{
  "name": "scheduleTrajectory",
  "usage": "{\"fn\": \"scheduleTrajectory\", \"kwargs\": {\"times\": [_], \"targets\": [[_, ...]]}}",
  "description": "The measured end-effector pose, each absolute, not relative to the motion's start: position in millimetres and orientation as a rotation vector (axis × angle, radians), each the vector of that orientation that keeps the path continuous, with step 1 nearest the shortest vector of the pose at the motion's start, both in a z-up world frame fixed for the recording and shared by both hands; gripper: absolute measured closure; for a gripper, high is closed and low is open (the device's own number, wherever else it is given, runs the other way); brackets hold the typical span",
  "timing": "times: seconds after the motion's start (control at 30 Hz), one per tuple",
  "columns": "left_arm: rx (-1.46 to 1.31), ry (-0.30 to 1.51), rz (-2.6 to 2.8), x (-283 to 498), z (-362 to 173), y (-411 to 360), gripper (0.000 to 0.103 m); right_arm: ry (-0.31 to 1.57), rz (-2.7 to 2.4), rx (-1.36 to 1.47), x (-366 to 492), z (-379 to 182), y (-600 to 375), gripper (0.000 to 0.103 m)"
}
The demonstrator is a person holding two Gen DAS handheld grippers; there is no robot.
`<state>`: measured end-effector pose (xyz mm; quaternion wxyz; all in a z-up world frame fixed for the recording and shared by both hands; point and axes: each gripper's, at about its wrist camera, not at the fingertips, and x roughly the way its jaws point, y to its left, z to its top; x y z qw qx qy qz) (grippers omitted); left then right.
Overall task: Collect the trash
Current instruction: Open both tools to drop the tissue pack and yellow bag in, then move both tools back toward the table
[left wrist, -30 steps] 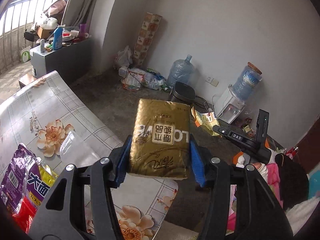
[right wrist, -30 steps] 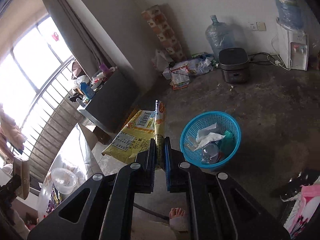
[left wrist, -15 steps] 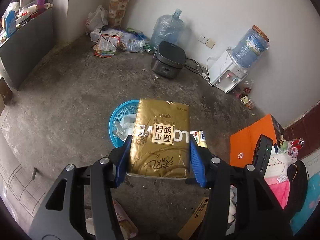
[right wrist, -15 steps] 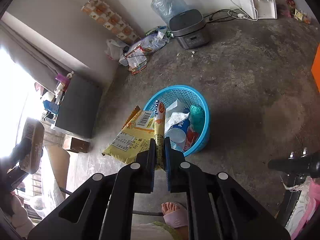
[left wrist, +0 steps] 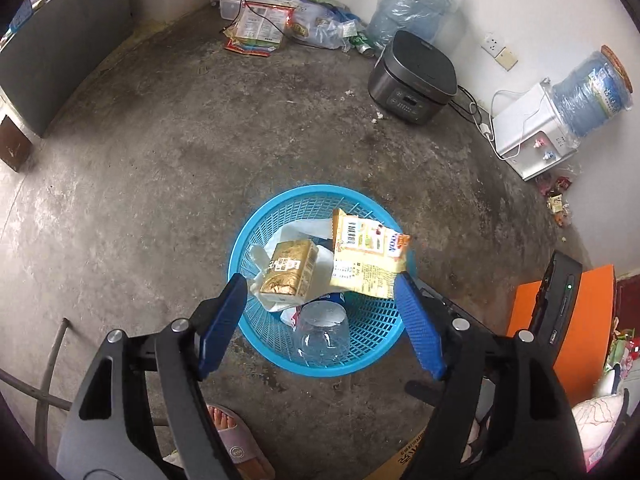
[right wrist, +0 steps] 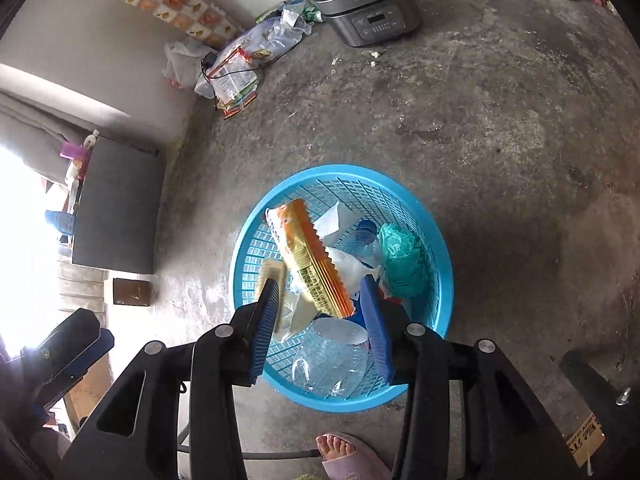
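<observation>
While I look along my left gripper (left wrist: 320, 316), its jaws are opening with nothing between them; the gold carton (left wrist: 288, 272) and yellow snack wrapper (left wrist: 366, 258) sit over the blue basket (left wrist: 264, 224), hiding most trash beneath. From my right gripper (right wrist: 320, 320), jaws opening too, the wrapper (right wrist: 312, 264) shows edge-on and loose; the carton (right wrist: 272, 274) is a blur.
</observation>
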<state>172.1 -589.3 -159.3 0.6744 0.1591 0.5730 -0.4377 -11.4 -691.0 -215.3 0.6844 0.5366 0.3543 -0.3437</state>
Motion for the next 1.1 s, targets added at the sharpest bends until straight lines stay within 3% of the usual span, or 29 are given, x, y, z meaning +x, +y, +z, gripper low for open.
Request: {"fn": "scheduleTrajectory", "kwargs": {"times": [0.2, 0.33, 0.6, 0.8, 1.1], "targets": [[0.274, 1.215, -1.002, 174, -119, -565, 0.032, 0.757, -0.785, 1.19, -14, -211, -681, 0.061], [0.218, 1.1, -1.047, 164, -62, -544, 0.032, 0.686, -0.789, 1.154, -28, -184, -665, 0.061], [0.101, 0.828, -1.118, 134, 55, -454, 0.019, 0.558, -0.749, 0.994, -40, -95, -604, 0.056], [0.106, 0.709, -1.063, 120, 101, -362, 0.014, 0.516, -0.677, 0.772, -36, -22, -533, 0.034], [0.03, 0.665, -0.863, 124, 121, -213, 0.009, 0.534, -0.532, 0.496, -6, 42, -432, 0.014]]}}
